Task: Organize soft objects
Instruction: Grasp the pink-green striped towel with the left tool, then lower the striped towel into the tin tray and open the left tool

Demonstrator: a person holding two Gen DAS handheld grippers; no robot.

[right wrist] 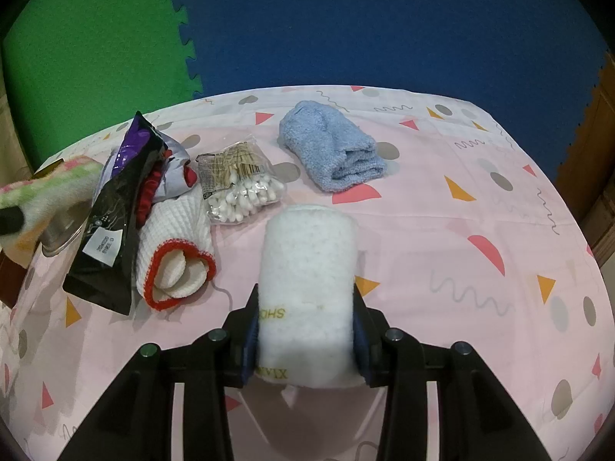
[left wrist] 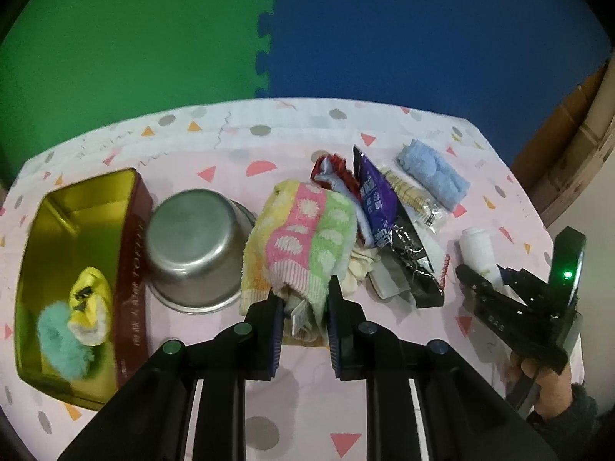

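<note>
**Both grippers loaded, tin is clearly the drop spot**

The left gripper is pinching the hem of the striped towel, jaws nearly together with just a fold of cloth between the pads. Makes sense to grab it by the edge: it's floppy, so a corner bite lets the rest hang free instead of bunching up. In the right wrist view the towel looks raised off the table, draped over toward the steel pot.

The right gripper is clamped on the white roll, pads pressing both sides at its near end, so it sticks straight out along the fingers. Can't tell if it's lifted or resting on the table.

The gold tin on the left already has a teal fluffy thing and a yellow soft toy in it, so my guess is that's where the soft stuff goes, and the towel is next since it's nearest.

Left out on the table: the blue towel well apart at the back, a red-trimmed white cloth beside the snack bag, and a cotton swab pack. The bag and swabs probably stay put, not being soft goods. The pot sits right between towel and tin, so the towel could drag across it.
</note>
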